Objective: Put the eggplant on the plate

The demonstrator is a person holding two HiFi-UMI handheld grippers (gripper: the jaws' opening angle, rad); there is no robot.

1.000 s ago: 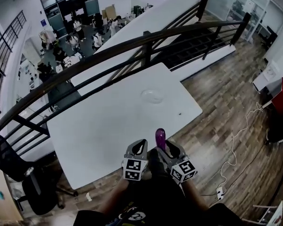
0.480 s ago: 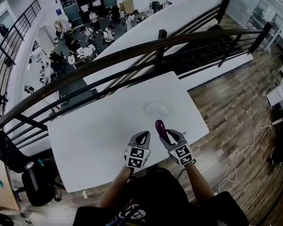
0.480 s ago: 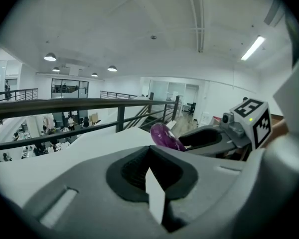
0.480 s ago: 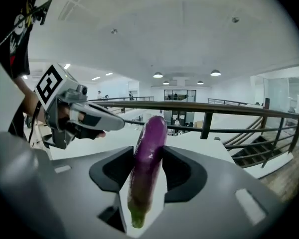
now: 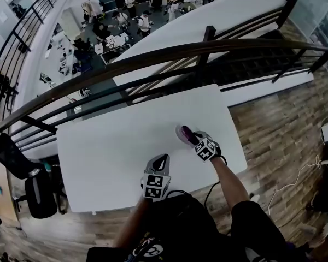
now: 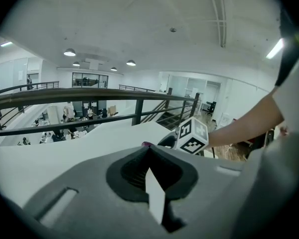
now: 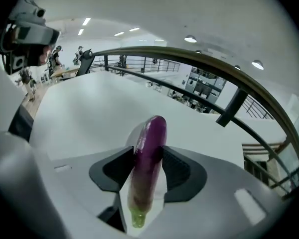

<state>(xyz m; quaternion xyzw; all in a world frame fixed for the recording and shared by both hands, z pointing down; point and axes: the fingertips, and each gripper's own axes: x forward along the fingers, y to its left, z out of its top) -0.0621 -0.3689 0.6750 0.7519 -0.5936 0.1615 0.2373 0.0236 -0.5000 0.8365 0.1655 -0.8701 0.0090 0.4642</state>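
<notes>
A purple eggplant (image 7: 149,158) with a green stem end sits lengthwise between the jaws of my right gripper (image 7: 148,149), which is shut on it. In the head view this gripper (image 5: 191,138) holds the eggplant (image 5: 186,134) over the pale, see-through plate (image 5: 177,129) on the white table (image 5: 109,152); I cannot tell whether it touches the plate. My left gripper (image 5: 159,160) hovers near the table's front edge, behind and left of the plate. Its jaws (image 6: 149,149) meet with nothing between them. From there the right gripper's marker cube (image 6: 193,135) is visible ahead.
A dark metal railing (image 5: 153,56) runs just beyond the table's far edge, with a drop to an office floor below. A black office chair (image 5: 38,192) stands at the table's left end. Wooden floor (image 5: 284,124) lies to the right.
My right gripper carried the eggplant from the table's near edge forward and down to the plate. The left gripper moved forward a little over the table.
</notes>
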